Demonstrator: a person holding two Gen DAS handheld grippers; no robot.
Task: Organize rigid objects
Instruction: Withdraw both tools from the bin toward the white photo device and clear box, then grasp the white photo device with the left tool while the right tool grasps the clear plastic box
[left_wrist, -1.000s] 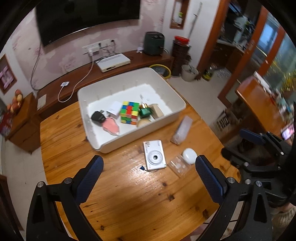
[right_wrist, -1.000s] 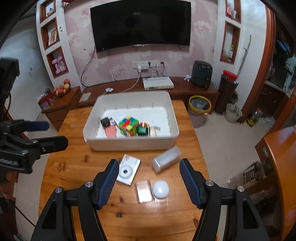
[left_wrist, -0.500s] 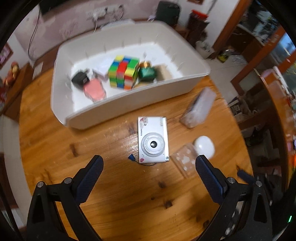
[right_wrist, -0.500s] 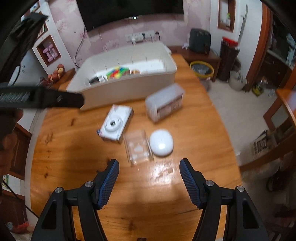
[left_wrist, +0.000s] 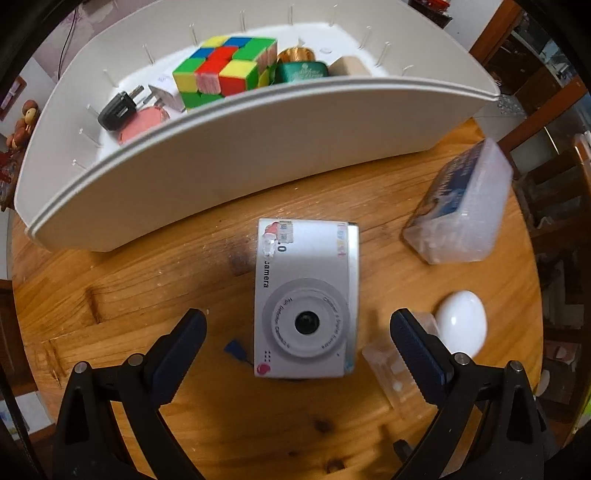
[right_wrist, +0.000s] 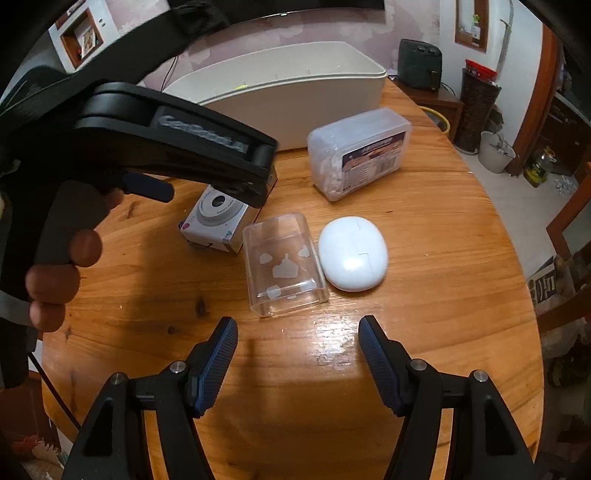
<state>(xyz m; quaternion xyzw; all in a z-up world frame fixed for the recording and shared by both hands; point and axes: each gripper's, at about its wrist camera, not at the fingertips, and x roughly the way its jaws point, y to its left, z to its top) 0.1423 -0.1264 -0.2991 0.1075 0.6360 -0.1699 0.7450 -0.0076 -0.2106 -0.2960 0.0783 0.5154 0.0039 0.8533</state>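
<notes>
A white toy camera (left_wrist: 306, 295) lies lens up on the wooden table, just in front of the white bin (left_wrist: 236, 158). My left gripper (left_wrist: 297, 332) is open, its fingers either side of the camera's near end, not touching. In the right wrist view the camera (right_wrist: 216, 221) is partly hidden by the left gripper's body. My right gripper (right_wrist: 298, 341) is open and empty, low over the table just short of a clear plastic box (right_wrist: 282, 264) and a white oval case (right_wrist: 352, 253). A frosted plastic box (right_wrist: 358, 151) lies beyond them.
The bin holds a colour cube (left_wrist: 225, 68), a black plug (left_wrist: 118, 109), a pink disc (left_wrist: 144, 122), a green tin (left_wrist: 303, 72) and a tan block (left_wrist: 349, 66). The round table's edge (right_wrist: 517, 258) curves close on the right. A person's hand (right_wrist: 59, 273) holds the left gripper.
Both grippers have dropped and moved forward towards the table. The left now straddles the camera; the right has closed in on the clear box and white case. Both stay open.
</notes>
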